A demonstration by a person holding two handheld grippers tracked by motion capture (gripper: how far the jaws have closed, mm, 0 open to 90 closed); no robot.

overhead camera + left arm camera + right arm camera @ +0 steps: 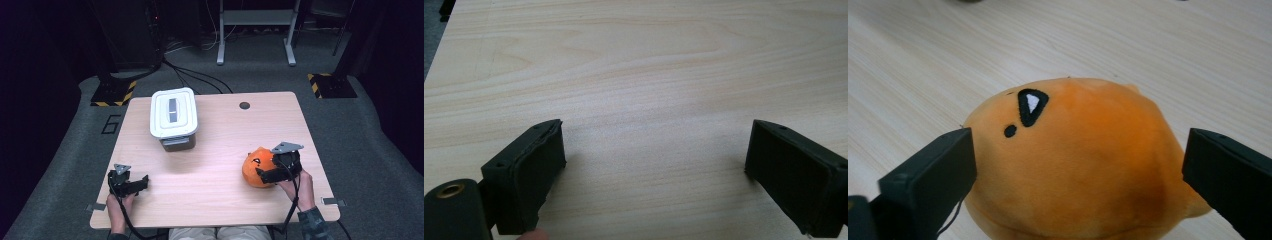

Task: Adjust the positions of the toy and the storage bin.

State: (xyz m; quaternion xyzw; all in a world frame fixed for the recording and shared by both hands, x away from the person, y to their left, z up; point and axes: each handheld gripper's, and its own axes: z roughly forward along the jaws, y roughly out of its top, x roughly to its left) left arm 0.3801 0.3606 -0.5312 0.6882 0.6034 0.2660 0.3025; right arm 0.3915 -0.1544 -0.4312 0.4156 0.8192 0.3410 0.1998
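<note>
An orange plush toy [255, 167] with a black and white embroidered eye lies on the wooden table [210, 150] at the front right. My right gripper [266, 175] is open, one jaw on each side of the plush toy [1083, 165]. In the right gripper view, my right gripper [1079, 150] has its left jaw at the plush's fabric and its right jaw just off it. My left gripper [144, 183] rests at the front left, open, and in the left gripper view my left gripper [654, 145] has only bare wood between its jaws.
A white lidded box [173, 117] with a grey handle stands at the back left of the table. A round cable hole [244, 105] sits near the far edge. Grey carpet, stand feet and cables lie beyond the table.
</note>
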